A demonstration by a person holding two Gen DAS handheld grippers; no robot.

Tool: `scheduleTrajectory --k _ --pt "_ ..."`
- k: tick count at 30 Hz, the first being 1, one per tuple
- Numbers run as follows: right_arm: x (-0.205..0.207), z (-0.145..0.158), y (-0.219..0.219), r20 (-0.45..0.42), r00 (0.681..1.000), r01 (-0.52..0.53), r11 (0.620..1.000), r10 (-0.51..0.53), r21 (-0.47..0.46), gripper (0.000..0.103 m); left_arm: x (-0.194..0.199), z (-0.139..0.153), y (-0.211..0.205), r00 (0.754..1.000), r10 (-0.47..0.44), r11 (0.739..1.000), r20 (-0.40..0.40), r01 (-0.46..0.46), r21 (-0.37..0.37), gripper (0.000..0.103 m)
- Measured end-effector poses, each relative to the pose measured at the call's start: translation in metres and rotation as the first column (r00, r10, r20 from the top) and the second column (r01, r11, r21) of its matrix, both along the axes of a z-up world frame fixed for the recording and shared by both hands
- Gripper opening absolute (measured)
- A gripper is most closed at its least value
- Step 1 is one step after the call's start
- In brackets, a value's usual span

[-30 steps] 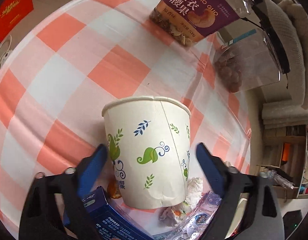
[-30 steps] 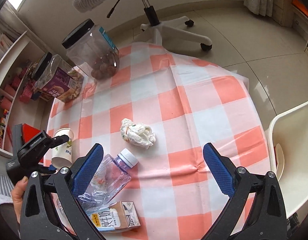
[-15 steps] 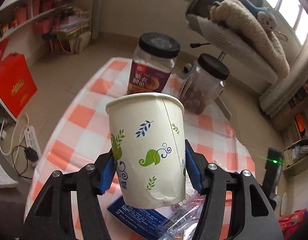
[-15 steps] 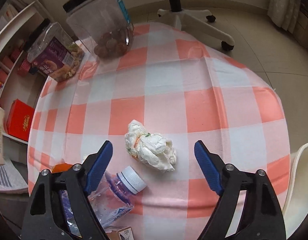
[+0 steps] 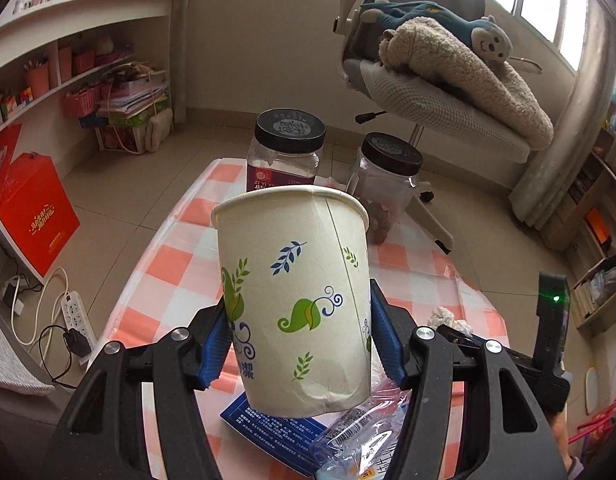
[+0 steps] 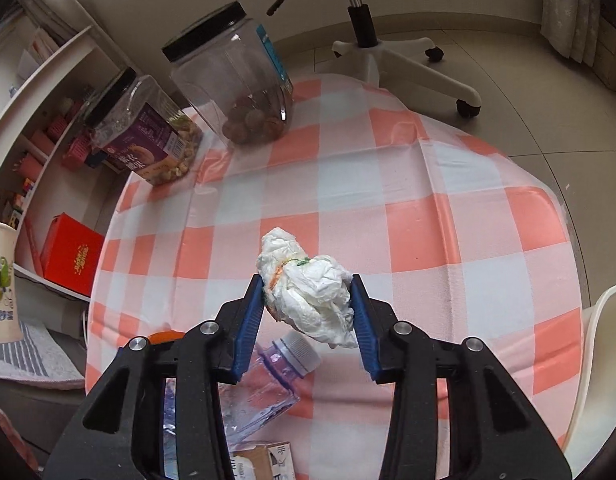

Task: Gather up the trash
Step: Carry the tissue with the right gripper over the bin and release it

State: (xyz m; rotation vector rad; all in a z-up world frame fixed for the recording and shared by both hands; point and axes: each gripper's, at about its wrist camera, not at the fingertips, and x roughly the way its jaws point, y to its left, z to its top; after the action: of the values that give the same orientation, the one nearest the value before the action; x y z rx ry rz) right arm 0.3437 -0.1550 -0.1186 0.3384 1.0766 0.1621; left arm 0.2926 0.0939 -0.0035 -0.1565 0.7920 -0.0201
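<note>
Both jaws have something between them: the left gripper [image 5: 299,344] is clamped about halfway open on a paper cup [image 5: 293,300], its blue pads pressed to the cup's lower sides, and the right gripper [image 6: 308,312] is closing on a wad of tissue [image 6: 308,292], with both pads already against the wad. Below and beyond them lies the table [image 6: 428,184], round under a cloth of orange and white checks, with trash on its near part and jars at its far left edge. A chair [image 5: 436,92] with a fleece blanket and a stuffed monkey on its seat stands past the table's far side; in the right wrist view only its white wheeled base shows. Shelves [image 5: 79,60] crowded with pink baskets and papers run along the left wall, and a red box [image 6: 73,258] sits on the floor beside them. Two clear jars with black lids stand near each other: the purple jar [image 6: 143,140] of nuts to the left, the round jar [image 6: 235,88] with brown balls in its bottom to the right. The cup is held upright, clear of the cloth, white with green and blue leaf prints; it also shows at the left edge of the right wrist view. A crushed bottle [image 6: 263,388] with a white cap lies on the cloth just near of the wad. A blue carton [image 5: 275,428] lies flat under the cup, touching the bottle. The wad is at mid-table, white with an orange and green smear. A bit of orange peel [image 6: 165,336] shows left of the right gripper's left finger.
</note>
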Motion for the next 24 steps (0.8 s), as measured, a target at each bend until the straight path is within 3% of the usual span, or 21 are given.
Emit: scheduleTrajectory --k 9,15,20,24 --pt "-0.024 0.038 -0.007 0.095 0.995 -0.010 0.997 0.003 0.074 0.040 -0.014 0.000 -0.009 0.999 -0.001 1.000 0.033 0.000 0.014 0.060" --pt "-0.045 0.067 -0.022 0.164 0.986 -0.005 0.994 -0.012 0.106 0.040 -0.025 0.001 -0.018 0.998 0.015 0.999 0.062 -0.012 -0.042 0.060" --pt "-0.064 0.086 -0.038 0.223 0.975 -0.006 0.995 -0.015 0.096 0.041 -0.033 0.012 -0.026 0.994 0.007 0.998 0.105 0.001 -0.069 0.060" --pt "-0.078 0.099 -0.050 0.291 0.957 0.013 0.999 -0.021 0.031 0.041 -0.038 0.016 -0.038 0.992 -0.012 0.997 0.127 0.022 -0.080 0.060"
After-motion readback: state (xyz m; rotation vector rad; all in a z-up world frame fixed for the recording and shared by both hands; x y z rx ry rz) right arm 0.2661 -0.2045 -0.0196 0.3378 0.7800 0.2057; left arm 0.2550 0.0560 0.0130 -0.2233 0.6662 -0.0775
